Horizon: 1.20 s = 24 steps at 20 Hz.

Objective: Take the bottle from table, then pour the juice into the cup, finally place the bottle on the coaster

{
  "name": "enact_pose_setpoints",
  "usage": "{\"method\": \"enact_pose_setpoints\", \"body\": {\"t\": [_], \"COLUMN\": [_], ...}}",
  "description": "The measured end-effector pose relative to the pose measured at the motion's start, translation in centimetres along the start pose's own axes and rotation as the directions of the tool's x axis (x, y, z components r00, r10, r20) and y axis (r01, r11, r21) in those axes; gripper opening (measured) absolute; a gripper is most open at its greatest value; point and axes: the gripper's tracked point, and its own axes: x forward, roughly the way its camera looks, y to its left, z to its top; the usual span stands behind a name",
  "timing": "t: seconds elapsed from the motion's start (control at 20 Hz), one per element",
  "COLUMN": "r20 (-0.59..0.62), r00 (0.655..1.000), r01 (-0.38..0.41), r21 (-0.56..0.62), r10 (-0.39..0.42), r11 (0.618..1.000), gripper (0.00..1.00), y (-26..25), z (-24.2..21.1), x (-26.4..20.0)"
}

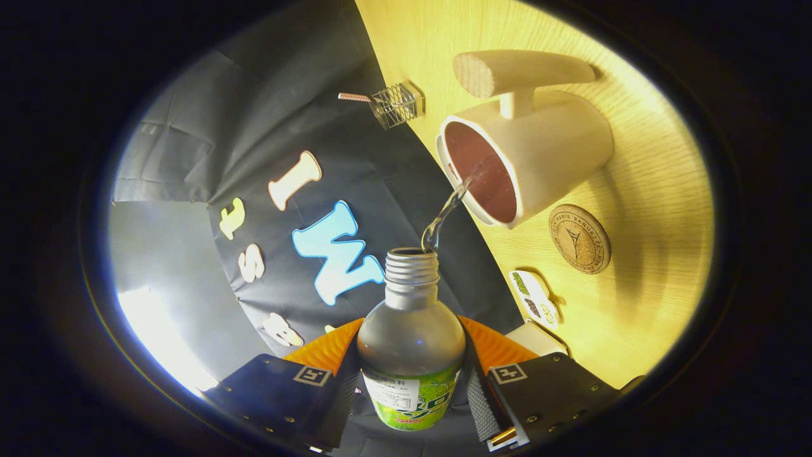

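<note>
Pouring underway: hand-held gripper (412,387) pinches the tipped bottle (411,346), juice (447,212) streaming into the cup (539,152); the coaster (579,238) beside the cup awaits the bottle.

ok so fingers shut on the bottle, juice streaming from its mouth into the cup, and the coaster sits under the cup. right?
Not quite. In the gripper view the coaster lies bare on the table beside the cup, not under it. The rest holds: the gripper has its fingers shut on the bottle, and the juice streams from the bottle's mouth into the cup.
</note>
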Motion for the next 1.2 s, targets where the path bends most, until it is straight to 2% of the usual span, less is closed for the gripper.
{"method": "enact_pose_setpoints", "body": {"t": [1.2], "r20": [0.064], "r00": [0.998], "r01": [0.004], "r21": [0.078], "r10": [-0.009], "r11": [0.997], "gripper": [0.76], "y": [0.3], "z": [1.4], "x": [0.6]}}
